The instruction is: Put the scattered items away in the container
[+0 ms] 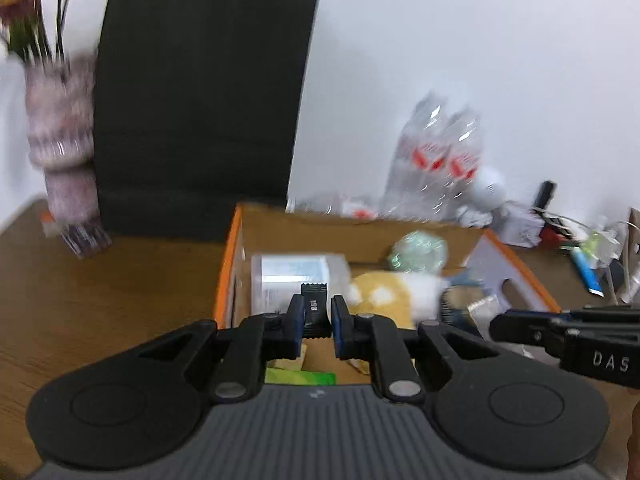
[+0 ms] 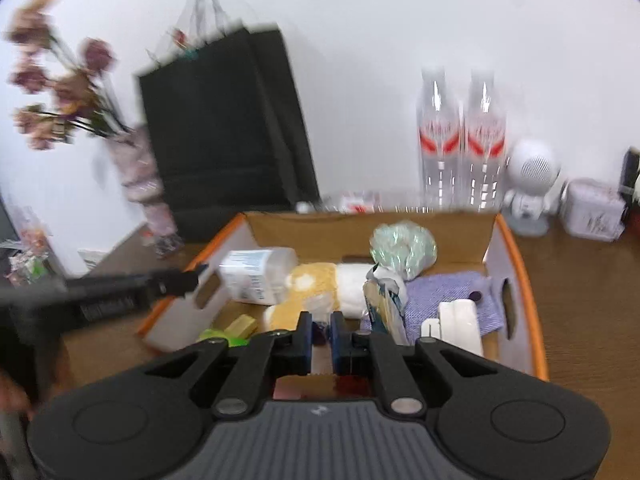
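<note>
Your left gripper (image 1: 317, 318) was clamped on a small black packet (image 1: 315, 310), held above the near end of the cardboard box (image 1: 230, 264) on the wooden counter (image 1: 100, 300). Your right gripper (image 2: 320, 338) had its jaws nearly together on a small dark item (image 2: 319, 332), too blurred to identify, also over the box. Already inside the box: a white jar (image 2: 256, 276) lying on its side, a yellow-and-white plush (image 2: 316, 284), a green mesh ball (image 2: 402, 246), a purple cloth (image 2: 448, 292) and a white block (image 2: 460, 322). Behind the box stood a black paper bag (image 2: 224, 128) and two clear bottles (image 2: 460, 140).
</note>
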A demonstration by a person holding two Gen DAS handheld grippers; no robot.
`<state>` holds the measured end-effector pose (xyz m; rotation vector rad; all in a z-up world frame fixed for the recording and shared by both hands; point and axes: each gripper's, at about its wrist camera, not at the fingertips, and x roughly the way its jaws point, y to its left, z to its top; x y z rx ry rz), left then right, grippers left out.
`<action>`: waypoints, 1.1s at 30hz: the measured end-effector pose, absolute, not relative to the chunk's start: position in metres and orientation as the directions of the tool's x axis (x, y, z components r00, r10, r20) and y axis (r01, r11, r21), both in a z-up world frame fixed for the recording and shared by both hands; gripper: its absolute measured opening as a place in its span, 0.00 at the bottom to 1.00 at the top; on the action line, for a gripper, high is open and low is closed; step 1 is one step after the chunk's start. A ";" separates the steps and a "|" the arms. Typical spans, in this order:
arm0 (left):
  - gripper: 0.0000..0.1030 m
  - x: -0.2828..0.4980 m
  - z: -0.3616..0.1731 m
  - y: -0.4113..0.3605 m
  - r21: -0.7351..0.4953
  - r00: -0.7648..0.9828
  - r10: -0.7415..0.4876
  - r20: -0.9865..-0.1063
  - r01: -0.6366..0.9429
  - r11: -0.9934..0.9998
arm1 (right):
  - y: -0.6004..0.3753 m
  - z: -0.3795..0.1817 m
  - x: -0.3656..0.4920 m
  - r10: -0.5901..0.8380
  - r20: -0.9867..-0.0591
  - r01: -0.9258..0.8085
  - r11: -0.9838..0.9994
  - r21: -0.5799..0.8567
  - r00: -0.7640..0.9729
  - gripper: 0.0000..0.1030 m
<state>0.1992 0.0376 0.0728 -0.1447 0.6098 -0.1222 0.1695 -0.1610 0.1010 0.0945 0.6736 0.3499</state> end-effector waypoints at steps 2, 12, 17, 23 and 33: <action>0.14 0.215 0.059 0.040 -0.223 0.797 -0.182 -0.576 0.061 0.973 | -0.153 0.090 0.193 0.316 -0.626 -0.268 0.948 0.172 0.713 0.08; 0.55 0.223 0.056 0.043 -0.148 0.803 -0.152 -0.576 0.081 0.986 | -0.161 0.068 0.214 0.291 -0.628 -0.190 0.956 0.224 0.722 0.59; 0.98 0.211 0.078 0.032 -0.071 0.795 -0.082 -0.601 0.049 0.996 | -0.171 0.091 0.197 0.304 -0.639 -0.195 0.952 0.238 0.707 0.81; 0.98 0.183 0.085 0.006 0.064 0.733 0.016 -0.680 0.038 0.997 | -0.177 0.093 0.165 0.235 -0.703 -0.192 0.971 0.142 0.671 0.90; 0.99 0.131 0.134 -0.009 0.028 0.748 0.020 -0.664 -0.001 1.000 | -0.201 0.118 0.126 0.169 -0.729 -0.137 0.985 0.103 0.663 0.90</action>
